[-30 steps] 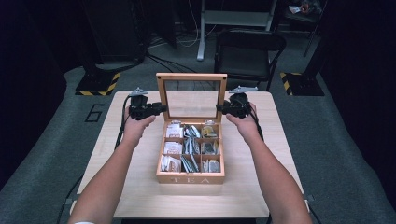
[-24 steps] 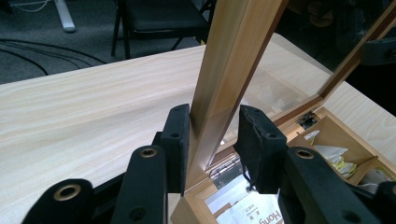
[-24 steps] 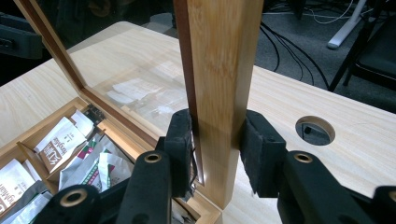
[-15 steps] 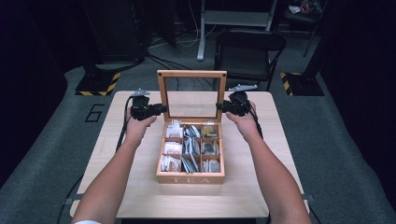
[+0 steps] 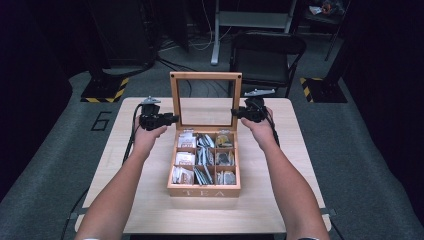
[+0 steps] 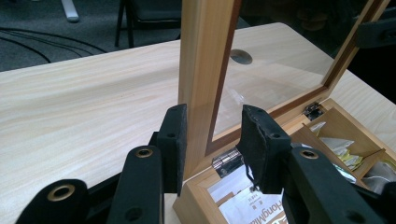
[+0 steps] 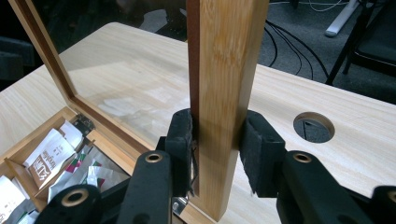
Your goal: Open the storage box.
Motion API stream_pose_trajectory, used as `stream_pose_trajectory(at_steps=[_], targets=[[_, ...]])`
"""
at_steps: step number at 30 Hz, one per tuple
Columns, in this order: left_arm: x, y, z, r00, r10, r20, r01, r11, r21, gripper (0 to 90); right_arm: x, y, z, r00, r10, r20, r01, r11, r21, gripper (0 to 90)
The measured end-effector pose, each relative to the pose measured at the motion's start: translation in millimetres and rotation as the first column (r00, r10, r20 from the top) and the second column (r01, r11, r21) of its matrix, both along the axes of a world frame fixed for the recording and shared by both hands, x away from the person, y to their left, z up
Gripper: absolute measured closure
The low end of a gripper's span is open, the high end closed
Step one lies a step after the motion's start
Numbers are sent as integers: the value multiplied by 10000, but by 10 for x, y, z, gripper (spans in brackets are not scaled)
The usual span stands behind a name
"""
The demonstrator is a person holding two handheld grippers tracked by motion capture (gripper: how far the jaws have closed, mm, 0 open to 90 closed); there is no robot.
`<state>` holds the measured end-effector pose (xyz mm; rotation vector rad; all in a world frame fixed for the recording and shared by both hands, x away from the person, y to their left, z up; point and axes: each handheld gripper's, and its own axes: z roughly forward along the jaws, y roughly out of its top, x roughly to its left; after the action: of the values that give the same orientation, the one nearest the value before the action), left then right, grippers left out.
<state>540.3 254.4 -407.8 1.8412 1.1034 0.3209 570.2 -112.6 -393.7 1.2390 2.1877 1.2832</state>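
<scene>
A wooden tea box stands open mid-table, its compartments holding several tea bags. Its glass-paned lid stands upright. My left gripper is at the lid's left side bar. In the left gripper view the lid's bar is between the jaws: one pad touches it and the other stands a little off, the jaws having just been opening. My right gripper is shut on the lid's right side bar. In the right gripper view both pads press the wood.
The light wooden table has a round cable hole behind the box on the right. A black chair stands beyond the far edge. Cables trail from both grippers along the forearms.
</scene>
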Motion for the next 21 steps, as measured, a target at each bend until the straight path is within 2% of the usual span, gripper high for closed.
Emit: stream_pose_trajectory(at_steps=[3,10,14,21], targets=[[-13,-1,-23,9999,100,120,-98,9999,-132,612,15,1,-11,10000,-60,-27,60,9999,106,657],[-29,49,-98,9997,207,-120,-208,9997,-105,601,46,21,-32,9996,-296,-24,296,9995,73,653],[-46,68,-102,9992,230,-314,-228,9997,58,592,54,30,-38,9993,-366,-21,366,9993,35,650],[-98,35,-76,9996,138,-238,-135,9998,122,562,76,34,-53,9988,-486,-75,487,9987,147,649]])
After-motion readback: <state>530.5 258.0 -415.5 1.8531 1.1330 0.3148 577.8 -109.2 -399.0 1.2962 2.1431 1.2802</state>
